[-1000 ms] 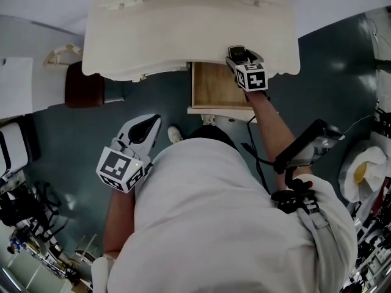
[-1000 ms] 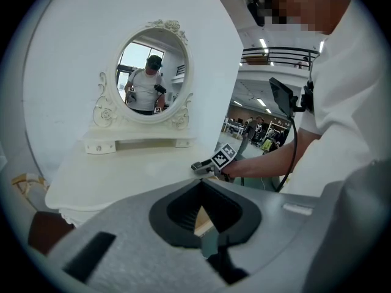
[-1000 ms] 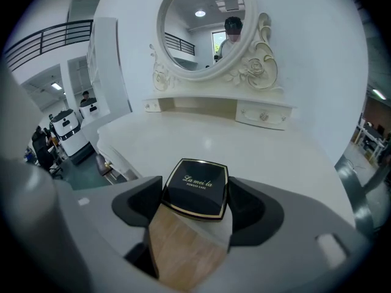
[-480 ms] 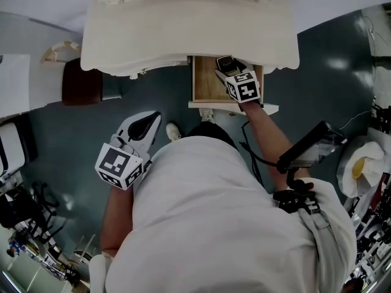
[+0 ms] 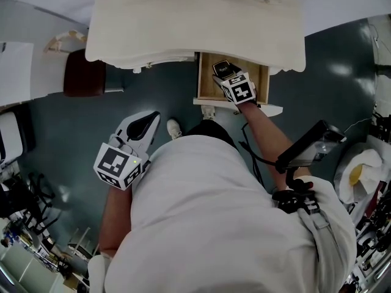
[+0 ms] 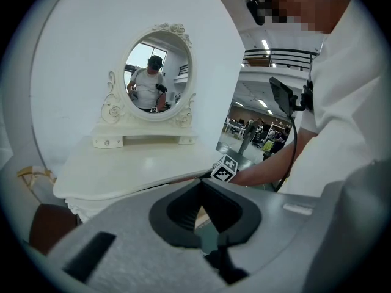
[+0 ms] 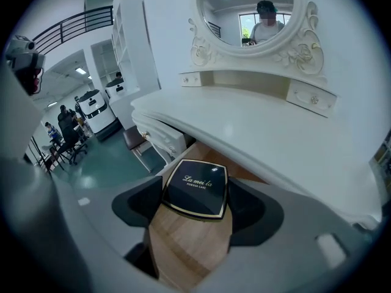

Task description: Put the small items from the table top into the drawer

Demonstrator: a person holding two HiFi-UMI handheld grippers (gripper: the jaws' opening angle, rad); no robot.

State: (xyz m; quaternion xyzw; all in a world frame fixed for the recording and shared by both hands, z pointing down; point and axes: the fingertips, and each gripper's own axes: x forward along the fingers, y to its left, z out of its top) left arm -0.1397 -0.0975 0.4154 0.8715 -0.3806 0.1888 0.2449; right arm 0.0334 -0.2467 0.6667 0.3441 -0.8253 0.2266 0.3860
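A black square compact (image 7: 195, 188) with gold lettering sits between the pads of my right gripper (image 7: 197, 195), which is shut on it. In the head view that gripper (image 5: 225, 72) holds the compact (image 5: 223, 68) over the open wooden drawer (image 5: 209, 85) under the cream dressing table (image 5: 195, 23). The drawer's wood floor (image 7: 183, 249) shows just below the compact. My left gripper (image 5: 148, 122) hangs low at the left, away from the table, shut with nothing in it. In its own view the left gripper (image 6: 201, 185) points at the table top (image 6: 140, 163), where I see no small items.
A dark red stool (image 5: 84, 81) stands left of the table. An oval mirror (image 7: 256, 11) rises at the table's back. A white shoe (image 5: 174, 129) is on the teal floor near the drawer front (image 5: 235, 104). Cluttered gear lines the right edge (image 5: 366, 170).
My right gripper has carried the compact from the table's front edge back and left, over the open drawer. The left gripper has stayed where it was.
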